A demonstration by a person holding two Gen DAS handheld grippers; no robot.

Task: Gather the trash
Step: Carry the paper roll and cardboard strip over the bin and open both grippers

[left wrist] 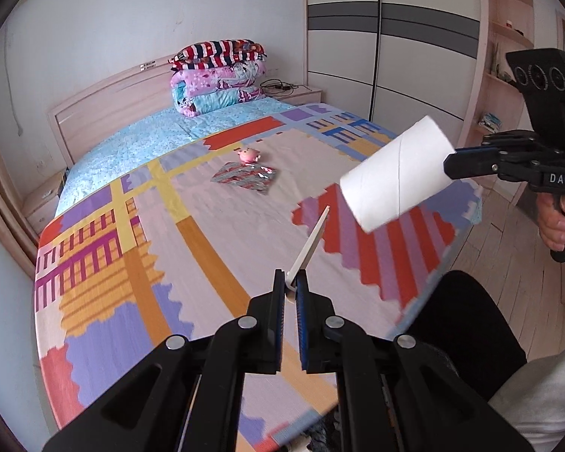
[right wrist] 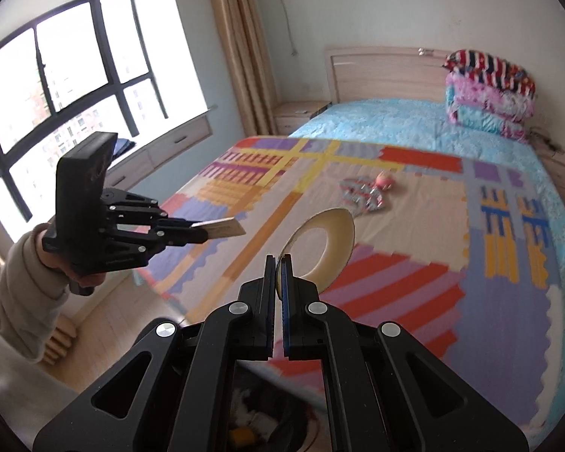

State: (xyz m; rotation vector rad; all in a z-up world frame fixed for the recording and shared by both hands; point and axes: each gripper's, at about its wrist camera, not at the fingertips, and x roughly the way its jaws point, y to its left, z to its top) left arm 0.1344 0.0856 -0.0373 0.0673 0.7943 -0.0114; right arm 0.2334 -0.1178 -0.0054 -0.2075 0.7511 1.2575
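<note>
Two claws hang above a wide bed [left wrist: 207, 233] whose patchwork cover of purple, orange and red blocks fills most of both views. At the headboard end a stack of folded quilts [left wrist: 216, 77] sits on the light blue sheet. A wardrobe [left wrist: 391, 37] stands beyond the bed in the left wrist view, and a big dark-framed window [right wrist: 56, 86] lights the room in the right wrist view.

The right claw [right wrist: 280, 263] is pressed together on the wall of a white cardboard tube [left wrist: 397, 173], held in the air over the near part of the bed, its hollow end facing the right wrist camera. The left claw [left wrist: 290, 280] pinches a thin flat card [left wrist: 309, 243] that sticks out forward, also clear of the cover.

Mid-bed lie a crinkled silver and red wrapper [left wrist: 246, 180] and, just beside it, a small pink toy [left wrist: 249, 155], well apart from both claws.
</note>
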